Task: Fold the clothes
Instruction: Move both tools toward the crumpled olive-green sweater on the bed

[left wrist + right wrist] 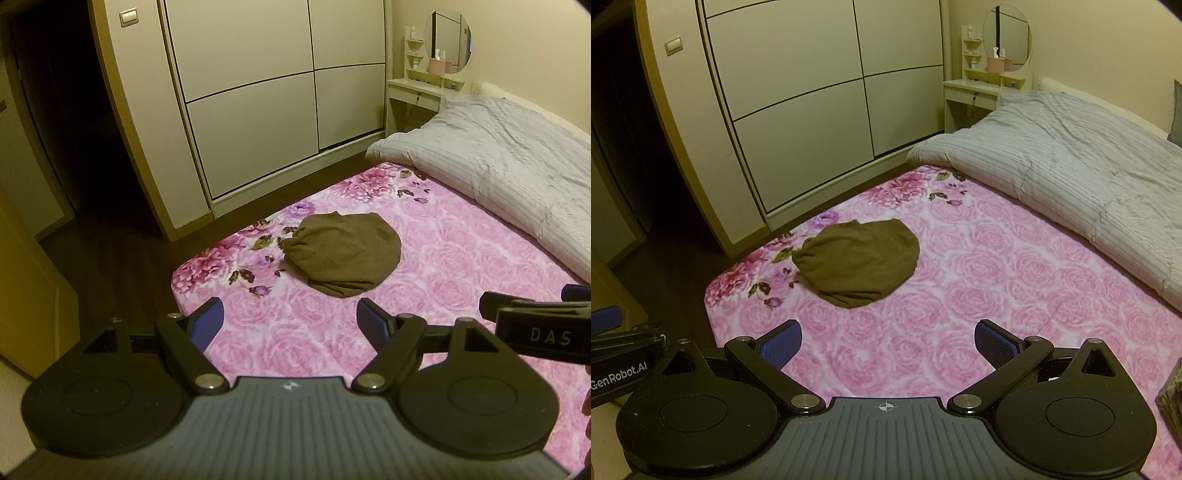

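The doorway [55,147] at the left lay in darkness; nothing within it could be made out. The striped duvet [1071,177] ran off the right edge, its far end unseen, and it covered the pink floral sheet [960,295] beneath. The folded brown garment [860,258] concealed its own inner layers, so its type could not be told. Small items on the dressing-table shelf [439,66] were too small to identify. The right gripper [528,310] showed only partly at the left view's edge.
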A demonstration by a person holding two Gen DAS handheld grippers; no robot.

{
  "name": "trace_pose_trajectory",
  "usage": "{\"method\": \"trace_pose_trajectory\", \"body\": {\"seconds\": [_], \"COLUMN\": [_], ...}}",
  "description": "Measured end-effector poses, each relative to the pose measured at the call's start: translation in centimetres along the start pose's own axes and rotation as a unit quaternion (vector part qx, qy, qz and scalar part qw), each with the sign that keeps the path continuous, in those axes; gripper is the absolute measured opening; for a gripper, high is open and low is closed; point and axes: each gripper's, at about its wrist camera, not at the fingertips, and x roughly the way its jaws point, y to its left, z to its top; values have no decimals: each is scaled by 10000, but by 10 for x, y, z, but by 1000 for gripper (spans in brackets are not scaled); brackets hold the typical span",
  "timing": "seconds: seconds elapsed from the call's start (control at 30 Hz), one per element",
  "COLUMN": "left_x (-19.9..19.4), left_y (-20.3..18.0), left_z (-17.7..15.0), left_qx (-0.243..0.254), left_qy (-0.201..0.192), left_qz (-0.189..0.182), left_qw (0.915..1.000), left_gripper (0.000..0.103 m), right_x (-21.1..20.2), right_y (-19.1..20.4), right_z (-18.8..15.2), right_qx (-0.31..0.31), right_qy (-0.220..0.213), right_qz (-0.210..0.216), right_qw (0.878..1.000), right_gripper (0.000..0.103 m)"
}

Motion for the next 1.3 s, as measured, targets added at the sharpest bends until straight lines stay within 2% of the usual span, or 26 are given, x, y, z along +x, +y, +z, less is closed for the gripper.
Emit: {"method": "trace_pose_trajectory", "body": {"seconds": [0.83, 1.13, 1.3], "left_x": [3, 27, 53], "left_y": [3, 11, 11], "left_z": [3, 16, 26], "left_qx": [160, 275, 370], "left_qy": [52, 172, 315], "left_qz": [-23, -166, -272], "left_qw": [9999, 9993, 9985], "left_gripper": [78, 78, 78], "right_x": [2, 20, 39], "right_y": [-6, 3, 6], "right_z": [-1, 7, 12], "right_qx": [159, 241, 364], "right_qy": [22, 129, 258], "right_qz": [-45, -180, -315], "right_qw": [9999, 9995, 9985], "right_gripper": [102, 102, 102]}}
